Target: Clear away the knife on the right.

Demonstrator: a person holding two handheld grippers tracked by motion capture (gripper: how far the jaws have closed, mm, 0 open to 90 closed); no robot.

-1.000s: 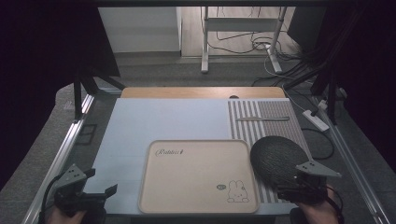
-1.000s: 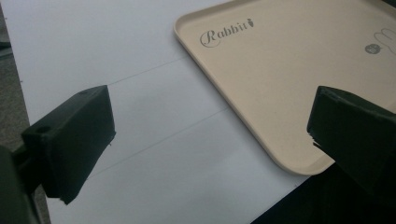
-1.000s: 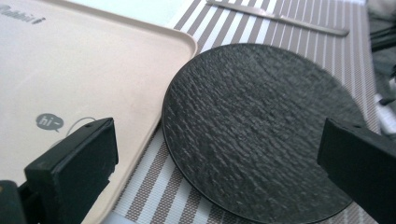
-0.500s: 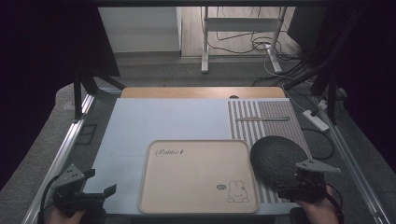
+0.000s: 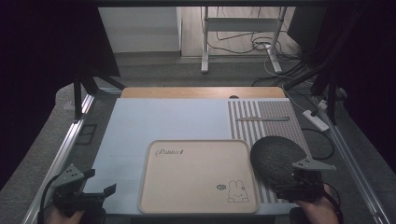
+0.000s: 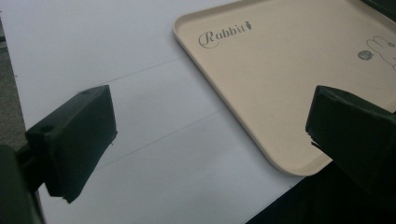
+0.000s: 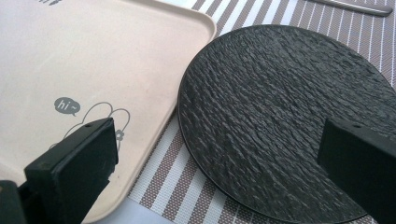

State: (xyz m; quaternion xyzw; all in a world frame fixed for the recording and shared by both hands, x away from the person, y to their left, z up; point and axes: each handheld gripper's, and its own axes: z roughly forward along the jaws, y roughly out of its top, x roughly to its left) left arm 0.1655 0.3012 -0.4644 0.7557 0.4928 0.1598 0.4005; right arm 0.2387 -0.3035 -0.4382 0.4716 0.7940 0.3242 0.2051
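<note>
A beige tray [image 5: 196,163] printed with "Rabbit" and a small rabbit lies at the table's front middle; its near corner [image 6: 299,158] lies between my left jaws. A round black textured plate [image 5: 276,158] rests on a striped placemat [image 5: 261,116], just right of the tray. My left gripper [image 5: 100,195] hovers open at the front left corner over the white table. My right gripper [image 5: 292,186] stands open at the plate's near edge, with the plate [image 7: 289,121] and the tray's corner [image 7: 93,70] lying between its jaws. Nothing is held.
A metal knife [image 5: 262,119] lies across the far part of the placemat. A wooden strip [image 5: 201,92] runs along the table's far edge. Metal frame rails [image 5: 70,140] flank the table; cables and a power strip [image 5: 316,120] lie on the floor to the right.
</note>
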